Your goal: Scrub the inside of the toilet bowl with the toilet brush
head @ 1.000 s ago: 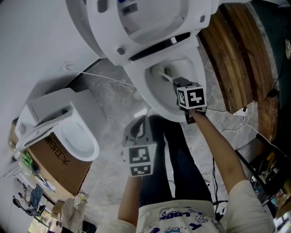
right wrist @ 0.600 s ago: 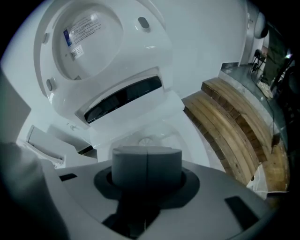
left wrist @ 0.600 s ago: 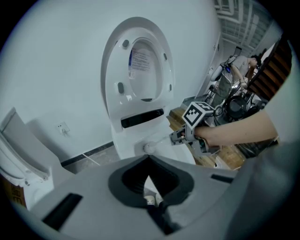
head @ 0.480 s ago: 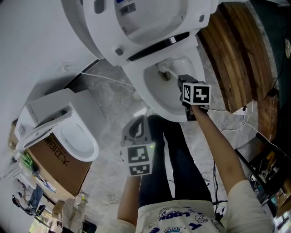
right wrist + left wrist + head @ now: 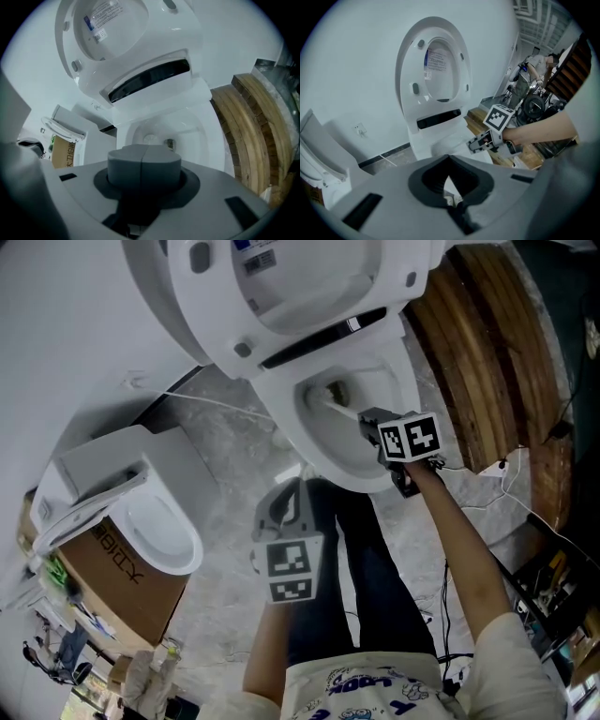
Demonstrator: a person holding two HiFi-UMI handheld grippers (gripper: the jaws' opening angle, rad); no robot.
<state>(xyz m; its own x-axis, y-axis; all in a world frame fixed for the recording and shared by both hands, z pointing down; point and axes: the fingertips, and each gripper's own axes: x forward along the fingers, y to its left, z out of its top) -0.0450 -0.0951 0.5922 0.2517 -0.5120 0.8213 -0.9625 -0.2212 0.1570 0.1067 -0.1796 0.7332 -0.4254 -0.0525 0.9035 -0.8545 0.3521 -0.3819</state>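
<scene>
A white toilet stands with its lid [image 5: 281,287] raised and its bowl [image 5: 323,442] open. My right gripper [image 5: 372,417] hangs over the bowl's right rim, shut on the white handle of the toilet brush [image 5: 336,399], whose head reaches down toward the drain. In the right gripper view the jaws [image 5: 144,162] meet over the bowl [image 5: 187,126] and hide the handle. My left gripper [image 5: 292,486] hovers in front of the toilet above the person's legs, shut and empty. The left gripper view shows its own tips [image 5: 452,199] together, and the right gripper [image 5: 478,144] at the bowl.
A second white toilet [image 5: 155,521] sits on a cardboard box [image 5: 131,582] at the left. Curved wooden planks [image 5: 487,352] lie to the right of the bowl, with cables [image 5: 511,479] on the marble floor beside them. Clutter fills the lower left corner.
My right gripper has shifted a little to the right along the bowl's rim, and the brush head has swept inside the bowl. The left gripper has stayed put.
</scene>
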